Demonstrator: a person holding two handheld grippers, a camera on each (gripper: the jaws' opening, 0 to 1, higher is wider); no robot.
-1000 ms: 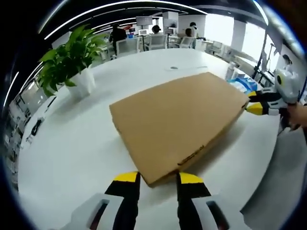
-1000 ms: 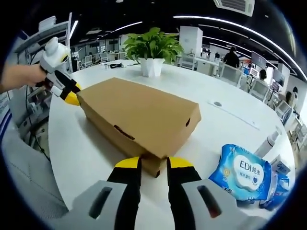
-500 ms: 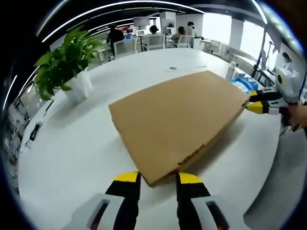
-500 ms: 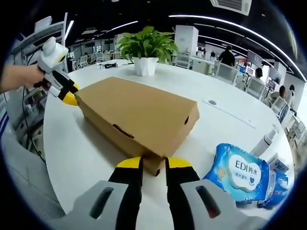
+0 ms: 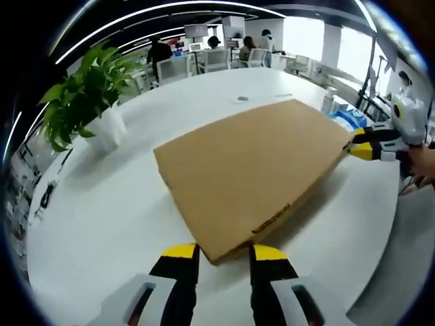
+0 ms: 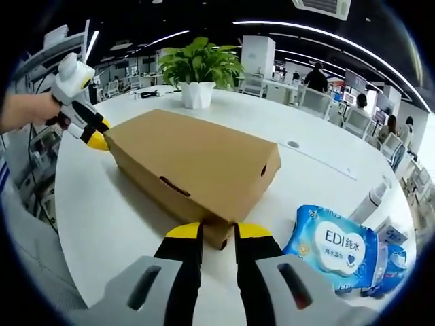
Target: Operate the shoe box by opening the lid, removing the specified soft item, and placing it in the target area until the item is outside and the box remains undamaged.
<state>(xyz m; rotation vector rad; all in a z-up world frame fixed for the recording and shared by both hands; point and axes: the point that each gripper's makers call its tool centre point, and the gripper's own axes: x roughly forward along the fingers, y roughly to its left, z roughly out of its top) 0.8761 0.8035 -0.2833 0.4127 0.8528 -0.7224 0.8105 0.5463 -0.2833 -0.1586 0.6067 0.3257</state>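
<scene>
A closed brown cardboard shoe box (image 5: 251, 170) lies flat on the white table (image 5: 102, 204), lid down. My left gripper (image 5: 224, 252) has its yellow-tipped jaws closed on the box's near corner. In the right gripper view the same box (image 6: 190, 159) runs away from me, and my right gripper (image 6: 217, 231) pinches its near corner in the same way. Each gripper also appears at the far corner in the other's view: the right gripper (image 5: 360, 144), and the left gripper (image 6: 92, 132) held by a hand (image 6: 27, 109). The soft item is hidden inside the box.
A potted green plant (image 5: 81, 95) stands on the table beyond the box, and is also the plant (image 6: 197, 68) in the right gripper view. A blue pack of wet wipes (image 6: 336, 244) and a white bottle (image 6: 374, 197) lie right of the box. People sit at desks far behind.
Both views have drifted slightly. The box and both grippers keep the same places at its opposite corners.
</scene>
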